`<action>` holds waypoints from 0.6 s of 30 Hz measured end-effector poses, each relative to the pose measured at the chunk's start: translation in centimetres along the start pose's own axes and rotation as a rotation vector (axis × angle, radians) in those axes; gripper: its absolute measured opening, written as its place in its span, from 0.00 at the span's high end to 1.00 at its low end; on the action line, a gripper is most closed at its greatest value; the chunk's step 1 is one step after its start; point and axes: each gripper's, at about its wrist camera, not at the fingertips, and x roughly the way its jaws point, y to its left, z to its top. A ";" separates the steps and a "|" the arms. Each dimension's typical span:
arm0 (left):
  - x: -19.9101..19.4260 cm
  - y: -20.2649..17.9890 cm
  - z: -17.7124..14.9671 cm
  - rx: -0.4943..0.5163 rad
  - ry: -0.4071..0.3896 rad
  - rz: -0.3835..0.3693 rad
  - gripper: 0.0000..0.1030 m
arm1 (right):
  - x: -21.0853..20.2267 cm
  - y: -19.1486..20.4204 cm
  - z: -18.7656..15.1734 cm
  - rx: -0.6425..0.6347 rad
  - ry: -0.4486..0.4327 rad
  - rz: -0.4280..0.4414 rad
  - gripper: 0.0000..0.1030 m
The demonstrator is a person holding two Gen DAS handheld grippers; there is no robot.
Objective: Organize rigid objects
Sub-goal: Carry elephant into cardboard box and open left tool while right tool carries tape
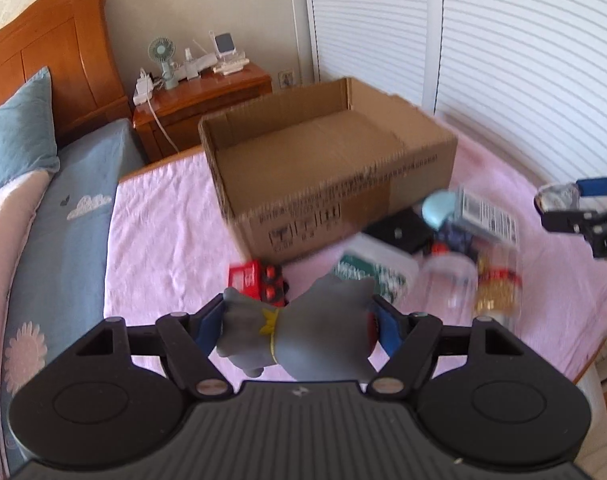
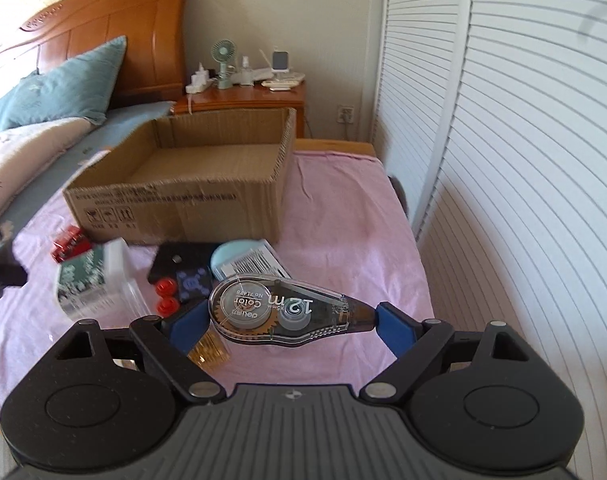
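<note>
My left gripper (image 1: pixel 299 320) is shut on a grey toy figure (image 1: pixel 303 332) with a yellow band, held above the pink sheet. My right gripper (image 2: pixel 287 316) is shut on a clear correction tape dispenser (image 2: pixel 279 312); it also shows at the right edge of the left wrist view (image 1: pixel 575 208). An open, empty cardboard box (image 1: pixel 327 168) (image 2: pixel 183 184) stands on the bed beyond both grippers. Between grippers and box lies a pile: a red toy vehicle (image 1: pixel 259 280) (image 2: pixel 69 242), a green patterned box (image 2: pixel 87 276), a black flat item (image 2: pixel 179 260), a light-blue round case (image 2: pixel 235 254), a barcoded box (image 1: pixel 487 216), a clear jar (image 1: pixel 451 280).
A wooden nightstand (image 1: pixel 207 100) with a small fan and chargers stands behind the box. A wooden headboard (image 2: pixel 115 32) and blue pillows (image 1: pixel 19 128) are at the left. White louvred doors (image 2: pixel 503 160) line the right side, close to the bed edge.
</note>
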 end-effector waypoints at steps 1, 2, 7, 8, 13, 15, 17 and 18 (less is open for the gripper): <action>0.2 0.1 1.0 0.000 -0.012 0.000 0.28 | -0.1 0.0 0.5 -0.004 -0.006 0.011 0.11; 0.4 0.3 1.8 -0.001 -0.020 0.001 0.28 | -0.2 0.0 1.0 -0.011 -0.012 0.021 0.11; 2.2 0.8 6.7 0.001 -0.061 0.005 0.28 | 0.0 -0.2 3.4 -0.036 -0.033 0.052 0.11; 2.7 0.9 7.4 0.000 -0.063 0.009 0.28 | 0.1 -0.2 3.9 -0.041 -0.038 0.053 0.11; 6.9 1.4 10.5 -0.019 -0.026 0.017 0.28 | 0.8 0.0 5.9 -0.067 -0.056 0.064 0.10; 8.7 1.6 11.3 -0.029 -0.002 0.030 0.28 | 1.3 0.1 6.7 -0.074 -0.061 0.062 0.10; 10.4 2.1 12.0 -0.044 0.019 0.039 0.28 | 1.6 0.3 7.3 -0.086 -0.067 0.063 0.11; 11.1 2.3 12.3 -0.051 0.030 0.042 0.28 | 1.8 0.4 7.6 -0.090 -0.069 0.065 0.10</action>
